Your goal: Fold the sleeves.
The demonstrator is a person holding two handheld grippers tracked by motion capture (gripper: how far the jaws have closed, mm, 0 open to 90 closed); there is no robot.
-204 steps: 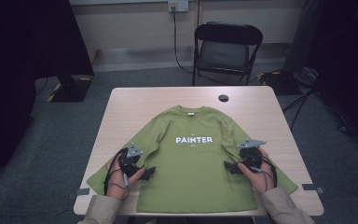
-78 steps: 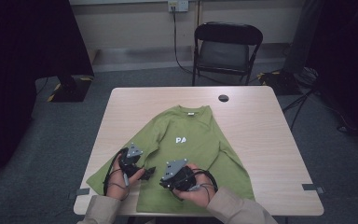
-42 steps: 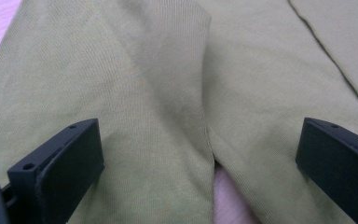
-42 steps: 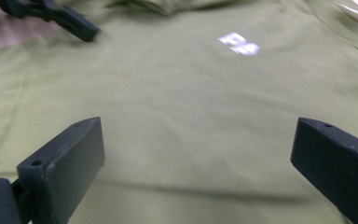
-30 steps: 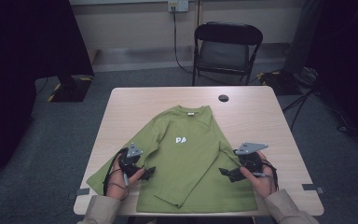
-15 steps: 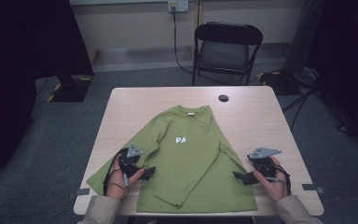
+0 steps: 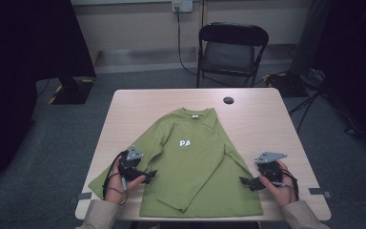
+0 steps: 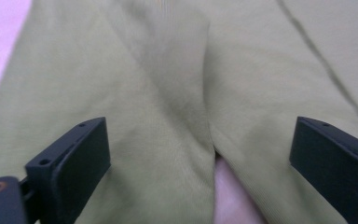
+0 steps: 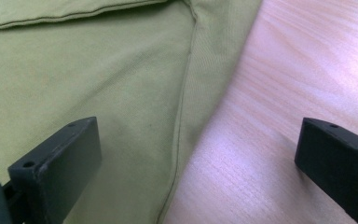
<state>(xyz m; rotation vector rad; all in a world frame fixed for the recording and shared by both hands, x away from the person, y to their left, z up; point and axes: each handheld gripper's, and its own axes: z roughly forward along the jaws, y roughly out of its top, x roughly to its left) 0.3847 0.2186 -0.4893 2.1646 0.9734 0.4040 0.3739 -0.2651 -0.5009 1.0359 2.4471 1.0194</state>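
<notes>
Fingers [image 9: 56,163] of the right gripper [image 7: 257,180] and left gripper [image 7: 140,175] are spread apart over the green shirt [image 7: 190,167], laid on the counter [image 7: 267,119] half-folded; a left-sleeve grasp is judged next.

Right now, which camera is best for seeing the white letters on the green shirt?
The high view: the whole shirt lies spread out there, with the white letters on its chest. Both gripper views look closely at plain green cloth, the right one at the shirt's edge beside bare table.
</notes>
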